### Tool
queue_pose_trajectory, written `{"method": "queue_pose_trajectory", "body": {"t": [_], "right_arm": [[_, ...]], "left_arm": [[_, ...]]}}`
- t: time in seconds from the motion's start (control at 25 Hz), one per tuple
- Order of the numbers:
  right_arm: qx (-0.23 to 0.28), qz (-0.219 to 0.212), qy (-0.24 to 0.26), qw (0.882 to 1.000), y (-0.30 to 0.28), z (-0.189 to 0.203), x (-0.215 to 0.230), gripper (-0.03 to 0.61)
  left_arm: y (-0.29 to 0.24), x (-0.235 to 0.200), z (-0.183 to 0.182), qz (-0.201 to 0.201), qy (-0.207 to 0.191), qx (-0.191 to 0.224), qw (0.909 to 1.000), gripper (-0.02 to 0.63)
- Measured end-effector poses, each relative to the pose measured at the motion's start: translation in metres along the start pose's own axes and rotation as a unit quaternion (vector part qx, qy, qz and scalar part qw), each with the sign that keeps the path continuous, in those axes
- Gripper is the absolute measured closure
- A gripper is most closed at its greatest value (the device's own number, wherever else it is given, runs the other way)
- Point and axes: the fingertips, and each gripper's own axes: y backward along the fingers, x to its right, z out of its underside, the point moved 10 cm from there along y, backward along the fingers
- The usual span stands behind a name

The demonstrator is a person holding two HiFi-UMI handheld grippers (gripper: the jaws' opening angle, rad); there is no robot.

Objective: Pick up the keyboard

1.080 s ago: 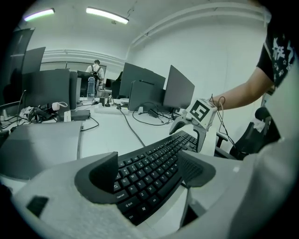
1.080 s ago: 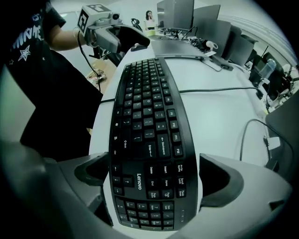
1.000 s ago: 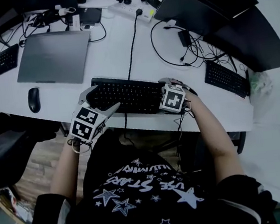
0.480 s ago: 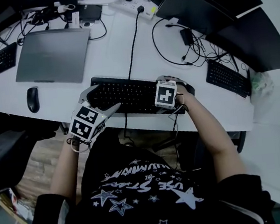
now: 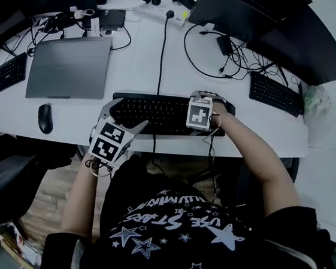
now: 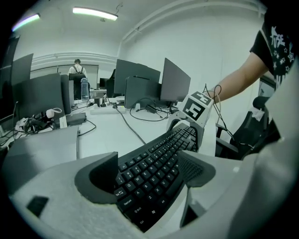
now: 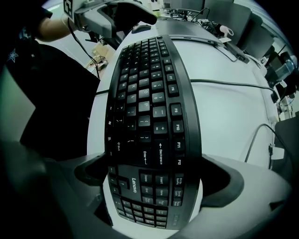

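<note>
Head view: keyboard (image 5: 153, 113) lies along the table (image 5: 136, 68) near edge, long axis left-right, keys up; left hand-held gripper (image 5: 121, 119) clamps its left end, right hand-held gripper (image 5: 209, 103) clamps its right end. Closed laptop (image 5: 68, 61) sits behind, mouse (image 5: 45, 118) to the left.

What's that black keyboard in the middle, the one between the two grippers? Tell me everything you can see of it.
The keyboard is black, looks plastic, and is full-size, with a number pad and Lenovo print at its right end. It lies along the near edge of the white table. A black cable runs away from its back edge. The left gripper and right gripper each appear to clamp one end.
</note>
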Motion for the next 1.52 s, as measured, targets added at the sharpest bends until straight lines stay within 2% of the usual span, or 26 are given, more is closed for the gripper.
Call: {"method": "queue_pose_trajectory", "body": {"t": [0.24, 0.44, 0.56, 0.68, 0.8, 0.92, 1.04, 1.12, 1.28, 1.4, 1.44, 1.52], "right_arm": [[0.017, 0.065, -0.023, 0.997, 0.008, 0.006, -0.020, 0.000], [0.024, 0.141, -0.031, 0.989, 0.014, 0.007, -0.041, 0.001], [0.021, 0.187, -0.033, 0.982, 0.017, 0.006, -0.053, 0.000], [0.020, 0.228, -0.034, 0.973, 0.019, 0.007, -0.065, 0.000], [0.022, 0.259, -0.032, 0.965, 0.020, 0.009, -0.074, 0.000], [0.023, 0.286, -0.032, 0.957, 0.020, 0.009, -0.082, 0.000], [0.028, 0.318, -0.030, 0.947, 0.019, 0.009, -0.092, 0.000], [0.031, 0.338, -0.024, 0.940, 0.018, 0.011, -0.097, 0.000], [0.042, 0.363, -0.015, 0.931, 0.017, 0.013, -0.104, 0.000], [0.054, 0.384, -0.007, 0.922, 0.015, 0.016, -0.108, 0.000], [0.057, 0.393, -0.003, 0.918, 0.013, 0.017, -0.110, 0.000], [0.064, 0.412, 0.005, 0.909, 0.012, 0.020, -0.114, 0.000]], "left_arm": [[-0.003, 0.005, -0.012, -0.007, -0.052, -0.011, 0.9985, 0.216], [-0.008, 0.009, -0.021, -0.005, -0.108, -0.025, 0.9939, 0.216], [-0.011, 0.013, -0.035, 0.000, -0.149, -0.033, 0.9882, 0.216], [-0.019, 0.017, -0.048, 0.025, -0.202, -0.057, 0.9773, 0.216], [-0.028, 0.023, -0.055, 0.076, -0.260, -0.102, 0.9571, 0.215], [-0.038, 0.028, -0.056, 0.117, -0.316, -0.173, 0.9253, 0.215], [-0.049, 0.028, -0.053, 0.155, -0.333, -0.245, 0.8975, 0.216], [-0.056, 0.032, -0.056, 0.179, -0.348, -0.270, 0.8799, 0.216], [-0.070, 0.044, -0.061, 0.219, -0.371, -0.283, 0.8572, 0.216], [-0.075, 0.048, -0.052, 0.232, -0.361, -0.340, 0.8369, 0.216], [-0.076, 0.049, -0.052, 0.233, -0.361, -0.351, 0.8322, 0.216], [-0.078, 0.052, -0.053, 0.235, -0.364, -0.352, 0.8297, 0.217]]}}
